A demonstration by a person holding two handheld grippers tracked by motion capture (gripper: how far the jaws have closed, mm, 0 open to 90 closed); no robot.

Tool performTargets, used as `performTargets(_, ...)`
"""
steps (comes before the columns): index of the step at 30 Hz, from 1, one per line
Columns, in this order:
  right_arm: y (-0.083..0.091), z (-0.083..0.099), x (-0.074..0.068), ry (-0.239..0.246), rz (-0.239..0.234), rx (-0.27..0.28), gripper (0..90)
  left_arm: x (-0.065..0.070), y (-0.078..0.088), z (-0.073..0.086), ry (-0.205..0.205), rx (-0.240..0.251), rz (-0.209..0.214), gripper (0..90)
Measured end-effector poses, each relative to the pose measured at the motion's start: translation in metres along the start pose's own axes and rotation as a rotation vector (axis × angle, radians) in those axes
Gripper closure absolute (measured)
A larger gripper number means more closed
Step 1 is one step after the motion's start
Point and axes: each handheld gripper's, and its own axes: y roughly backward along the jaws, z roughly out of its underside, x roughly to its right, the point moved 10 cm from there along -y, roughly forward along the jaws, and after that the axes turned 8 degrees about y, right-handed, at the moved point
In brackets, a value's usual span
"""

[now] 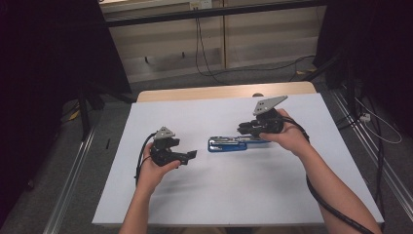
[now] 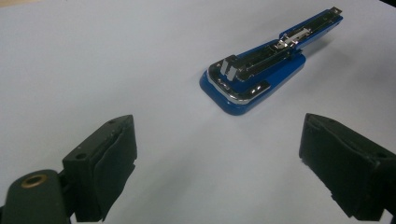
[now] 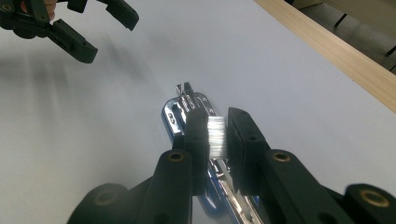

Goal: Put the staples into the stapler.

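A blue stapler (image 1: 236,143) lies flipped open on the white table top (image 1: 219,195), its chrome staple channel facing up (image 2: 261,70). My right gripper (image 1: 243,129) hovers just above the stapler's right half and is shut on a small silvery strip (image 3: 216,136) that looks like a block of staples. Below those jaws the open channel of the stapler (image 3: 180,114) runs away from the camera. My left gripper (image 1: 191,155) rests to the left of the stapler, a short gap away, jaws wide open (image 2: 217,154) and holding nothing. It also appears far off in the right gripper view (image 3: 112,36).
A bare wooden strip (image 1: 219,91) runs along the table's far edge. Beyond it lie the floor, black cables (image 1: 204,58) and a pale cabinet. Dark curtains stand on both sides. A thick cable (image 1: 331,204) trails from the right gripper along the forearm.
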Motion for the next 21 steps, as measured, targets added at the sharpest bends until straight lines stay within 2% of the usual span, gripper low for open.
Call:
performTargets(9, -0.017, -0.005, -0.001, 0.037, -0.037, -0.025, 79.4, -0.001, 0.002, 0.000, 0.007, 0.002, -0.004, 11.4)
performTargets(15, -0.025, -0.008, -0.003, 0.044, -0.073, -0.012, 79.4, -0.001, 0.002, 0.001, 0.009, 0.000, -0.004, 11.4)
performTargets(21, -0.032, -0.009, -0.002, 0.073, -0.093, -0.026, 79.5, -0.001, 0.001, 0.000, 0.000, -0.001, -0.002, 11.4)
